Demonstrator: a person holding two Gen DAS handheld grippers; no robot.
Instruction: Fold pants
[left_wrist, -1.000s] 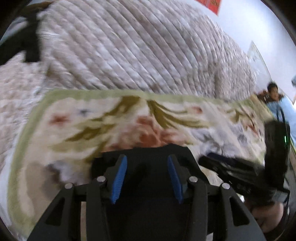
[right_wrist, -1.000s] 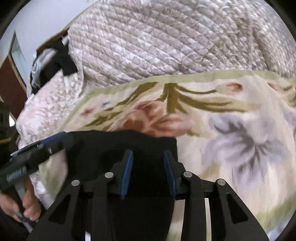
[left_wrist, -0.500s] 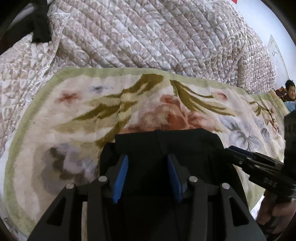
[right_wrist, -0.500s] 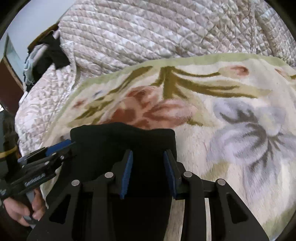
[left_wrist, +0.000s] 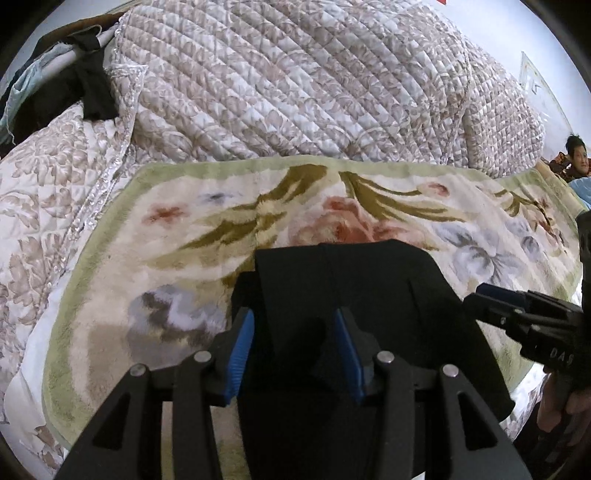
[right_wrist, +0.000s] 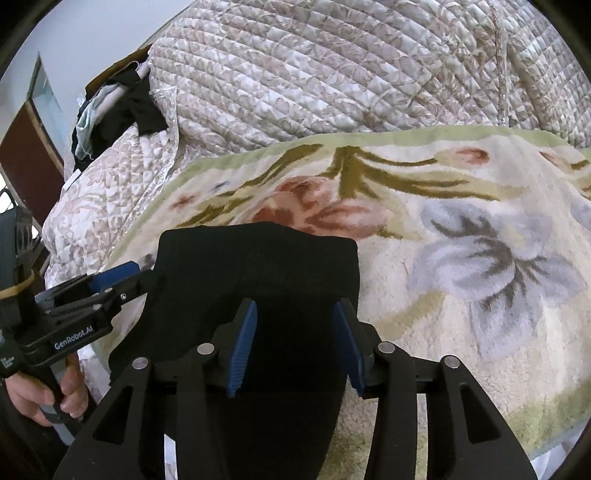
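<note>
The black pants (left_wrist: 354, 280) lie folded into a compact stack on the floral blanket (left_wrist: 207, 221), and show in the right wrist view (right_wrist: 266, 266) too. My left gripper (left_wrist: 293, 343) is open, its blue pads straddling the near left part of the stack. My right gripper (right_wrist: 293, 343) is open over the near right part of the stack. Each gripper shows at the edge of the other's view, the right one (left_wrist: 517, 306) and the left one (right_wrist: 107, 284). Whether the pads touch the cloth I cannot tell.
A quilted floral bedspread (left_wrist: 295, 92) rises behind the blanket. Dark and pale clothes (left_wrist: 70, 88) hang at the far left by a brown door (right_wrist: 33, 162). A person (left_wrist: 576, 155) sits at the far right edge.
The folded stack has come to rest flat on the blanket. Both grippers have drawn back a little toward me and the views have steadied; the jaws stay open.
</note>
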